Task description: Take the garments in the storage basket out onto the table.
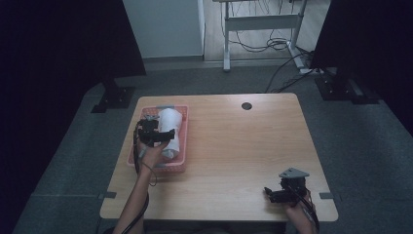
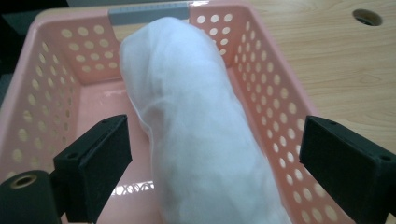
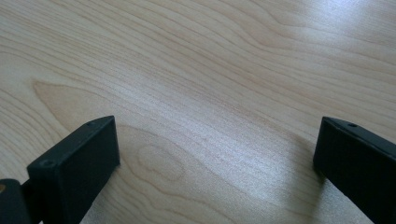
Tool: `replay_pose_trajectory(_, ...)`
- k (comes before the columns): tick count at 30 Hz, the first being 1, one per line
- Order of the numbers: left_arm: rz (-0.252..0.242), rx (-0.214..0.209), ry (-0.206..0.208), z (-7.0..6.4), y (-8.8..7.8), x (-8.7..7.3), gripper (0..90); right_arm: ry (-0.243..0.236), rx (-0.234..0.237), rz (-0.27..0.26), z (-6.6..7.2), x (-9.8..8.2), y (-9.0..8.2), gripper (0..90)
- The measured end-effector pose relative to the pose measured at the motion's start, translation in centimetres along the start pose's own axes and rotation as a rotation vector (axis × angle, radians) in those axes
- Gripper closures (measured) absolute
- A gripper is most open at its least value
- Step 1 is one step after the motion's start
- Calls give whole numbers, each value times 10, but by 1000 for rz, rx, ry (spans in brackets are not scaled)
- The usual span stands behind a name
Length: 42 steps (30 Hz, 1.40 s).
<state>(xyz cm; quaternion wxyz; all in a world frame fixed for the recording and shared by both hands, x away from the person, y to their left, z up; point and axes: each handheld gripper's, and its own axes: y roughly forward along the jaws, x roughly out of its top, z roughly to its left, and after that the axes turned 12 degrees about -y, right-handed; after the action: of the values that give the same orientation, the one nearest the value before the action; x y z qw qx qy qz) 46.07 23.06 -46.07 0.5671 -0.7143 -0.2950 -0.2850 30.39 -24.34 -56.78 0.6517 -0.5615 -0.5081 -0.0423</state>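
Right gripper (image 1: 276,194) at near table (image 1: 234,146) edge – jaws wide, nothing held. Left gripper (image 2: 212,158) wide open (pads clear) astride white roll (image 2: 196,126) – lying in pink basket (image 2: 275,93), long axis running near-to-far.

No legible text, label, brand, number or sign is found in any view. The grey strip (image 2: 148,13) on the pink basket (image 2: 275,93) carries fine markings, too small and blurred to read.
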Motion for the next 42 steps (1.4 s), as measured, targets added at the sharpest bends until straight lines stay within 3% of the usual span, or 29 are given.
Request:
replay_pose_trajectory(7, 38, 28, -15, -1, 22, 7, 83, -2, 2, -1, 0, 0, 0, 0)
replay_pose_trajectory(15, 75, 52, -3, -8, 44, 15, 87, -5, 6, -1, 0, 0, 0, 0)
replay_pose_trajectory(27, 167, 130, 22, -11, 80, 18, 99, -8, 9, -2, 0, 0, 0, 0)
replay_pose_trajectory(33, 219, 165, 24, -9, 88, 17, 153, -9, 10, -2, 0, 0, 0, 0)
replay_pose_trajectory(38, 206, 159, 17, -5, 84, 18, 302, -10, 10, -2, 0, 0, 1, 0)
replay_pose_trajectory(42, 195, 159, 11, -6, 81, 18, 351, -10, 11, -2, 0, 0, 1, 0)
